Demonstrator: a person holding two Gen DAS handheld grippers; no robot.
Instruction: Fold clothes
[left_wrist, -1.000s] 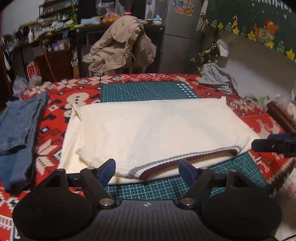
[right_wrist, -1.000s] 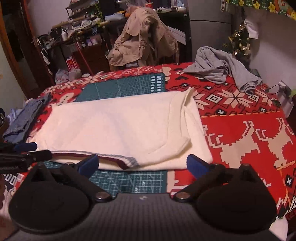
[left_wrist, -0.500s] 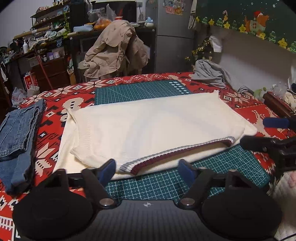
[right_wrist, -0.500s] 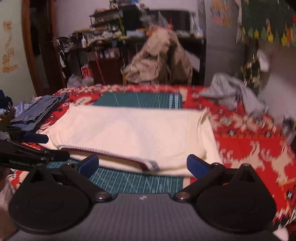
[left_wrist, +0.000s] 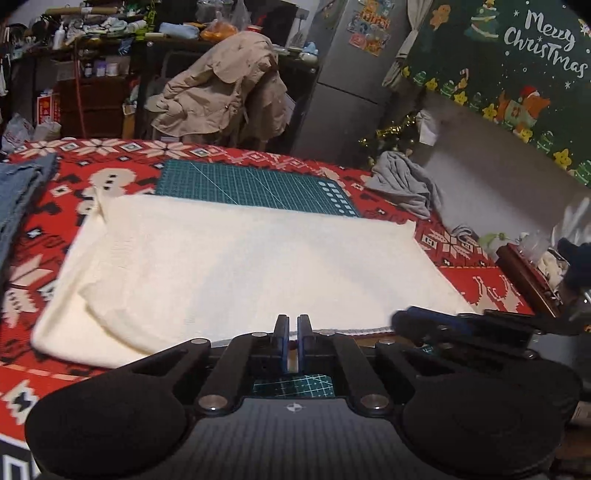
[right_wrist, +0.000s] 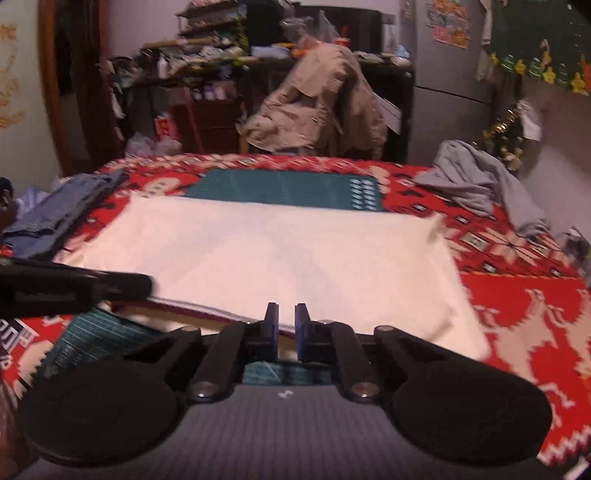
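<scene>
Cream sweater (left_wrist: 236, 273), knitted, with a striped grey-and-maroon hem: lay folded flat across a green cutting mat (left_wrist: 255, 184) on a table spread with a red patterned cloth (left_wrist: 122, 155); its hem ran along the table's near edge, its far edge crossed the mat.

Left gripper (left_wrist: 293, 332): at the near hem, jaws just drawn in to a narrow slit, the blue pads nipping the hem edge between them.

Right gripper (right_wrist: 286, 325): at the same hem, further toward the right-hand edge; jaws likewise just closed to a narrow gap, with the hem's edge caught between the pads. The picture was blurred, so the grip itself was only roughly legible. Each gripper showed at the side of the other's view.

Blue jeans (right_wrist: 62, 214): folded, at the table's left edge, apart from the sweater.

Grey garment (right_wrist: 480, 184): crumpled, at the far right corner.

Beige jacket (left_wrist: 221, 92): draped over a chair beyond the table's far edge.

Green Christmas banner (left_wrist: 517, 62): on the wall to the right.
</scene>
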